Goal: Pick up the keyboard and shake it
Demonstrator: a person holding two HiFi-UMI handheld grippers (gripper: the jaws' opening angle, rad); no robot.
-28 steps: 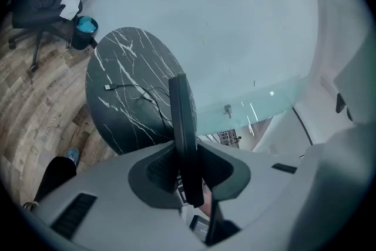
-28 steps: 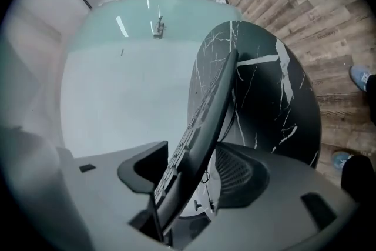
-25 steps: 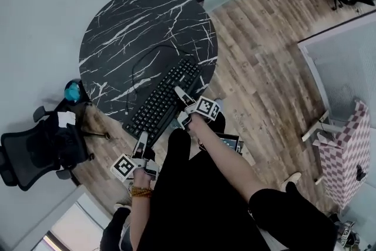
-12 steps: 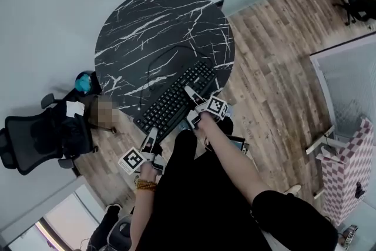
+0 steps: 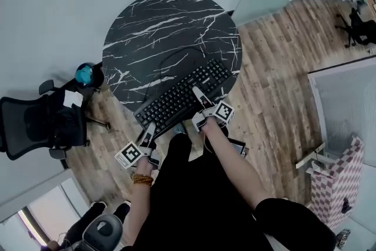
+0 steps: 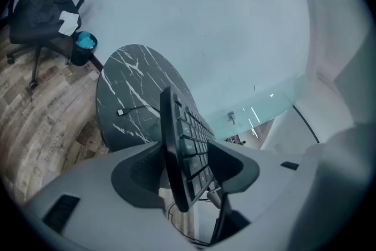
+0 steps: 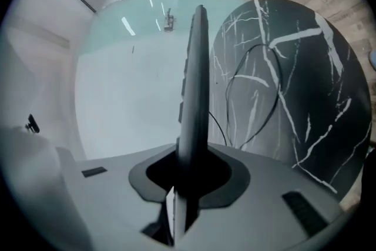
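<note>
A black keyboard (image 5: 179, 100) lies slanted over the near edge of the round black marble table (image 5: 158, 20). Its cable (image 7: 228, 82) trails across the tabletop and ends in a loose plug (image 6: 120, 112). My left gripper (image 5: 148, 133) is at the keyboard's near left end. Its jaws have just been opening and stand open, with the keyboard (image 6: 181, 126) edge-on between them. My right gripper (image 5: 200, 98) is at the long near edge, toward the right. Its jaws have just been closing and are shut on the keyboard (image 7: 197, 79).
A black office chair (image 5: 35, 123) and a bin with a blue lid (image 5: 85, 74) stand left of the table on the wood floor. A flat dark device (image 5: 235, 146) lies on the floor by my right arm. A checkered box (image 5: 338, 182) stands far right.
The head camera has shifted, so the table sits further right in the picture. Both grippers have stayed at the keyboard, the left one nudging along its near end.
</note>
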